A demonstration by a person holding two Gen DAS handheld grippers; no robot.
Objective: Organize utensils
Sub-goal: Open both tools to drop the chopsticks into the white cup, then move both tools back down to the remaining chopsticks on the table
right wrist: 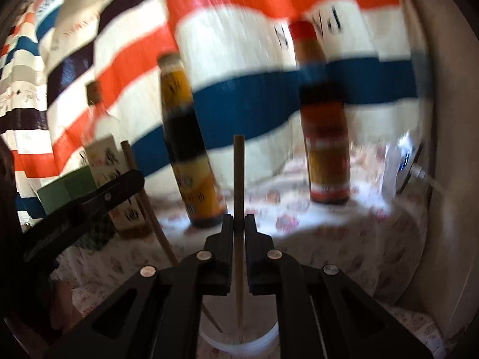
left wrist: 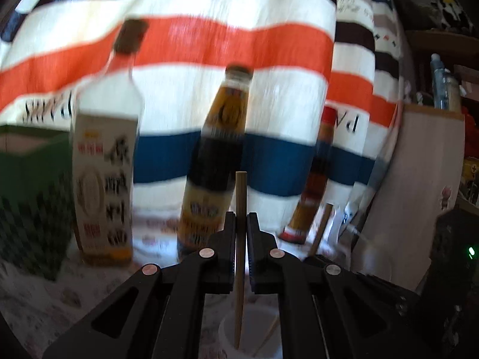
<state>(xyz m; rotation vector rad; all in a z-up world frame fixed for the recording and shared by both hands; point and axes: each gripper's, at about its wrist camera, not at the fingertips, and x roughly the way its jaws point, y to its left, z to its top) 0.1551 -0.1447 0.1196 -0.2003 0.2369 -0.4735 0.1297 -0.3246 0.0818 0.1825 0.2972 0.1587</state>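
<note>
My left gripper (left wrist: 241, 218) is shut on a wooden chopstick (left wrist: 240, 197) held upright. Its lower end reaches down into a white cup (left wrist: 260, 323) under the jaws. My right gripper (right wrist: 238, 220) is shut on a second chopstick (right wrist: 238, 179), also upright, with its tip over the same white cup (right wrist: 257, 344). In the right wrist view, the left gripper (right wrist: 136, 181) comes in from the left with its chopstick (right wrist: 149, 209) slanting down into the cup. The left wrist view shows the right-hand chopstick (left wrist: 321, 227) just right of my jaws.
Three bottles stand behind on a floral tablecloth (right wrist: 344, 239): a white-labelled one (left wrist: 104, 179), a dark sauce bottle (left wrist: 215, 161) and a red-capped one (left wrist: 317, 179). A green box (left wrist: 30, 197) is at the left, a pale board (left wrist: 413, 185) at the right, and a striped cloth (left wrist: 209, 39) hangs behind.
</note>
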